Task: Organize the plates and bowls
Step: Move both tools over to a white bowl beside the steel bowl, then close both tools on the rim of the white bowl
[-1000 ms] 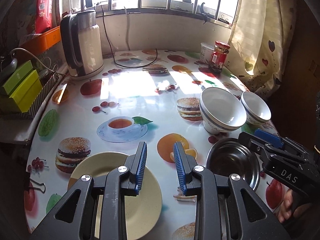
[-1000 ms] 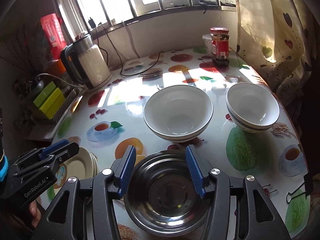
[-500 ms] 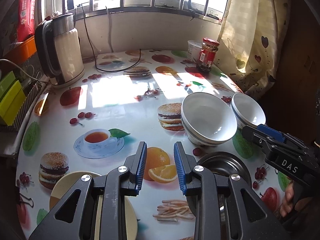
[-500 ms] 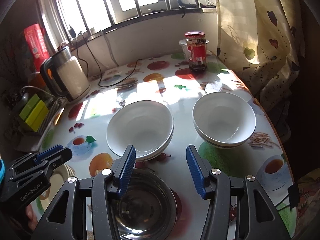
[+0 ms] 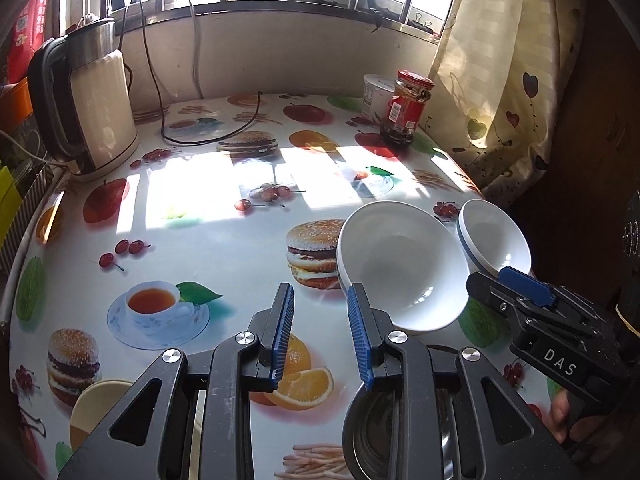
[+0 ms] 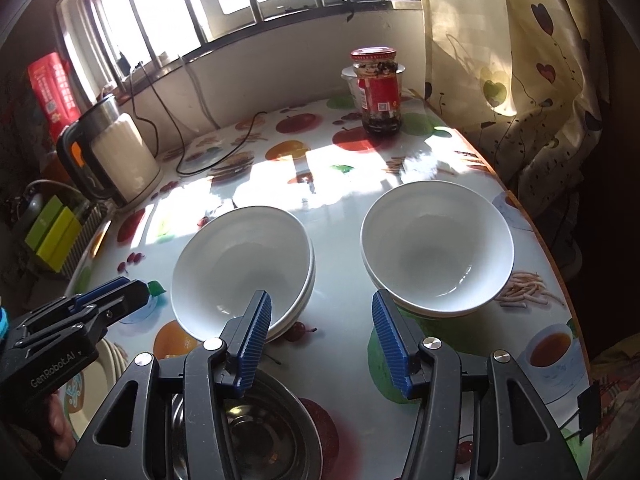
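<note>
Both grippers hang over the near part of the table (image 5: 224,216) with nothing between their jaws. The left gripper (image 5: 320,336) has its pads a little apart over bare printed cloth, and the right gripper (image 6: 320,340) stands wider, its left pad just over the near rim of the larger white bowl (image 6: 244,268). That bowl seems to sit in another one like it. The smaller white bowl (image 6: 436,248) rests to its right, close to the table's right edge. A steel bowl (image 6: 256,436) lies nearest, under the right gripper, and a cream plate (image 5: 96,412) sits at the near left. A pinch on one thin, glossy rim could slip or tip the bowl, and a sideways nudge might push the smaller white bowl off the edge. The kettle (image 5: 96,104) and jar (image 5: 406,108) stand far back, well apart
</note>
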